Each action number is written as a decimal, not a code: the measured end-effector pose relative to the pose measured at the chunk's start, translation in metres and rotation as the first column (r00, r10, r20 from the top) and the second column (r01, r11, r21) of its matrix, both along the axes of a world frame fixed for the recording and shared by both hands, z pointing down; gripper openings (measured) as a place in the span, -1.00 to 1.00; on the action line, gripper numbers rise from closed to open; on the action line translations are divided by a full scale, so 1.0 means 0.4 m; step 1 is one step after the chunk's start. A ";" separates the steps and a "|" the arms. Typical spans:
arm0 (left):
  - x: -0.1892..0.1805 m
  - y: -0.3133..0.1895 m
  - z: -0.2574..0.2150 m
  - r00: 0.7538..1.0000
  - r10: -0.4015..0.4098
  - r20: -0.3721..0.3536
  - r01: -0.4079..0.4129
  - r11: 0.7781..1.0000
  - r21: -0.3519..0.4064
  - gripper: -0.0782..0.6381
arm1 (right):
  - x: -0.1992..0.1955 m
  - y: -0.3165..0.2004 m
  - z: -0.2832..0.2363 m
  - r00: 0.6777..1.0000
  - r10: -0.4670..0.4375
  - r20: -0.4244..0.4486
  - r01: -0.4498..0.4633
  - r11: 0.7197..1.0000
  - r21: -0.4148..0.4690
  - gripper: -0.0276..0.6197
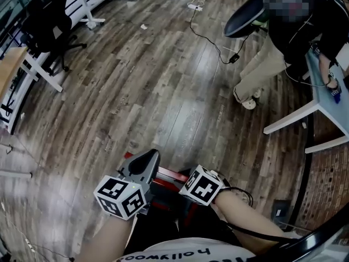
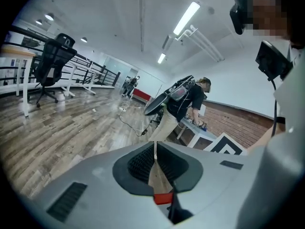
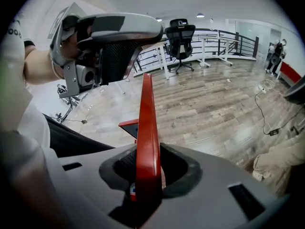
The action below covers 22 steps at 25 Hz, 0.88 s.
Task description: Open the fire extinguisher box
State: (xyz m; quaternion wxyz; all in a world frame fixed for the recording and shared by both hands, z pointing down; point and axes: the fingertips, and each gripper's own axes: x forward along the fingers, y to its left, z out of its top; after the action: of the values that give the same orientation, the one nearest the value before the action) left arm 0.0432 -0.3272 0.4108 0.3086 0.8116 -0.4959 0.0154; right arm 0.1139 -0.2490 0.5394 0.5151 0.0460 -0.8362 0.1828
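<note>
Right gripper view: right tool (image 3: 148,168) is clamped on the thin edge of a red door panel (image 3: 147,123). The panel stands upright through mid-frame, with a pad pressing on each face. Left gripper view: left tool (image 2: 155,163) is closed, its pads meeting at the tips with nothing between them. Head view: red fire extinguisher box (image 1: 170,180) sits at bottom centre, partly hidden under both tools. Wooden floor (image 1: 163,81) fills the frame above it.
</note>
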 end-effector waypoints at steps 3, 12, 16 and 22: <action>0.015 -0.015 -0.018 0.999 -0.031 0.012 0.031 0.999 0.016 -0.72 | -0.002 -0.013 -0.004 1.000 -0.007 0.022 0.008 0.999 -0.039 -0.57; 0.035 -0.017 0.024 0.997 -0.072 0.027 0.072 0.997 -0.002 -0.72 | 0.010 -0.048 0.011 0.993 -0.038 0.108 0.053 0.989 -0.141 -0.57; 0.040 -0.021 0.039 0.996 -0.078 0.034 0.079 0.997 -0.010 -0.72 | 0.016 -0.069 0.023 0.993 -0.032 0.112 0.052 0.982 -0.180 -0.57; 0.031 -0.026 0.056 0.995 -0.092 0.045 0.093 0.996 -0.020 -0.72 | 0.022 -0.088 0.041 0.992 -0.020 0.123 0.050 0.970 -0.240 -0.57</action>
State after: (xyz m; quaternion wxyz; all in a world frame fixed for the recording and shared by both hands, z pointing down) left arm 0.0558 -0.3376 0.4330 0.3070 0.7838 -0.5392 0.0245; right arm 0.1228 -0.2843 0.5557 0.4689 -0.0431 -0.8376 0.2768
